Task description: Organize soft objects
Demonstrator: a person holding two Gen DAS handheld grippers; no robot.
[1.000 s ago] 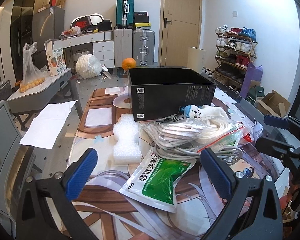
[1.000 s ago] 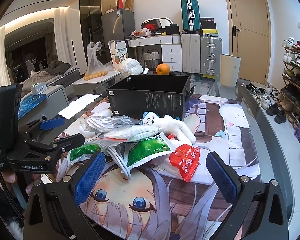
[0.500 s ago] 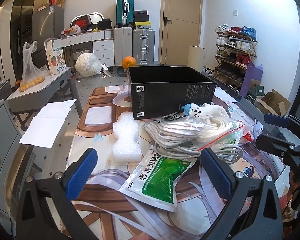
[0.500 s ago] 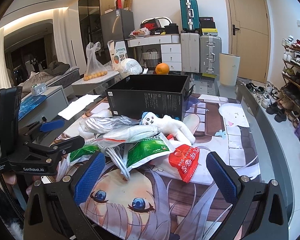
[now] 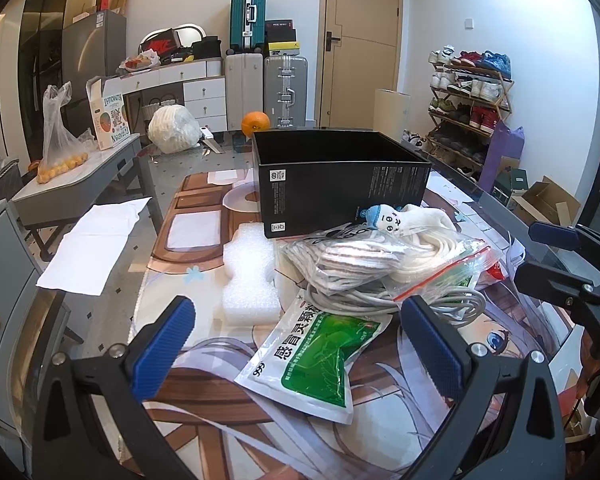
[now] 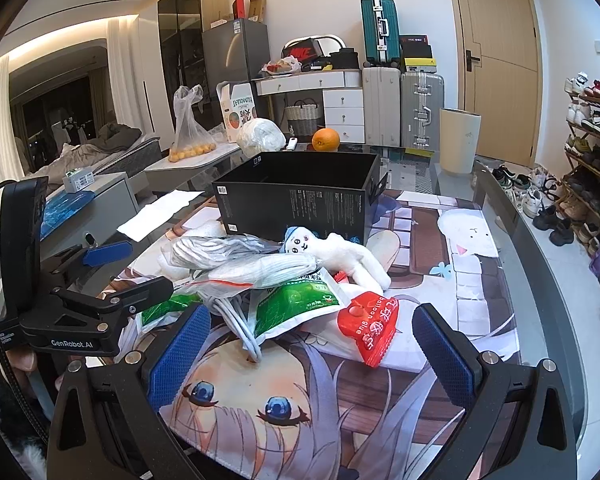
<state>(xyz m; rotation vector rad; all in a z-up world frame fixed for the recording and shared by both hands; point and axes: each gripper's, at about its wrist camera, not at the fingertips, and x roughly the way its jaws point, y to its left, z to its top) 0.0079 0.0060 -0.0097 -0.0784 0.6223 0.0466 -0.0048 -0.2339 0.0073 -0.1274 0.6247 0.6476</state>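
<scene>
A pile of soft things lies on the printed mat in front of an open black box (image 5: 340, 172) (image 6: 300, 196). It holds a white plush toy (image 5: 412, 218) (image 6: 340, 254), a bagged striped cloth (image 5: 340, 260) (image 6: 216, 248), a white cable (image 5: 432, 304), green sachets (image 5: 320, 360) (image 6: 296, 304) and a red pouch (image 6: 372, 328). A white foam block (image 5: 250, 276) lies left of the pile. My left gripper (image 5: 296, 344) is open and empty, near the green sachet. My right gripper (image 6: 312, 352) is open and empty, before the pile.
An orange (image 5: 255, 122) and a white bundle (image 5: 174, 128) sit behind the box. A side table with a bag of fruit (image 5: 58, 156) stands at left. White paper (image 5: 96, 244) lies on the glass table's left edge. Suitcases and a shoe rack (image 5: 468, 100) line the walls.
Both grippers have edged slightly closer to the pile; nothing on the table has moved.
</scene>
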